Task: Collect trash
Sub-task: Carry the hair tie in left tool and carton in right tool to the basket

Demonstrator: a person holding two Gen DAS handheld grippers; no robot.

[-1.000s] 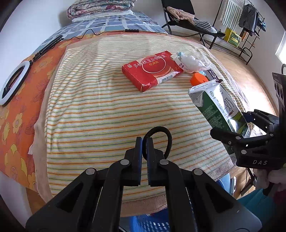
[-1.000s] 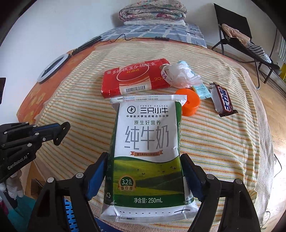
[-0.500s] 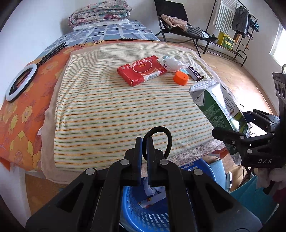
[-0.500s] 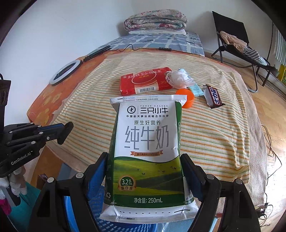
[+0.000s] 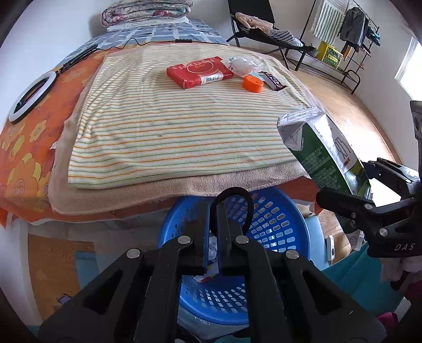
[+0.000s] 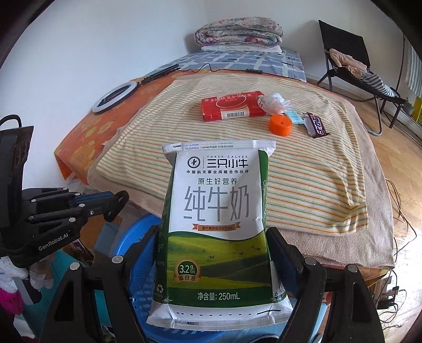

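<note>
My right gripper [image 6: 215, 242] is shut on a green and white milk carton [image 6: 219, 224], held upright over the rim of a blue basket [image 6: 126, 242]; the carton also shows in the left wrist view [image 5: 324, 155]. My left gripper [image 5: 214, 208] is shut with nothing between its fingers and hangs above the blue basket [image 5: 279, 216], which holds some scraps. On the striped towel lie a red packet [image 5: 199, 72], an orange cap [image 5: 252, 84], a crumpled white wrapper [image 5: 242, 64] and a dark candy bar [image 5: 274, 80].
The bed [image 5: 31, 126] with an orange flowered sheet carries a white ring light [image 5: 31, 96] at its left and folded quilts [image 5: 145, 10] at the back. A black folding chair [image 5: 263, 26] and a clothes rack [image 5: 348, 34] stand at the right on the wood floor.
Both grippers have drawn back from the bed and down. The blue basket has come into full view below them. The milk carton stays held in my right gripper.
</note>
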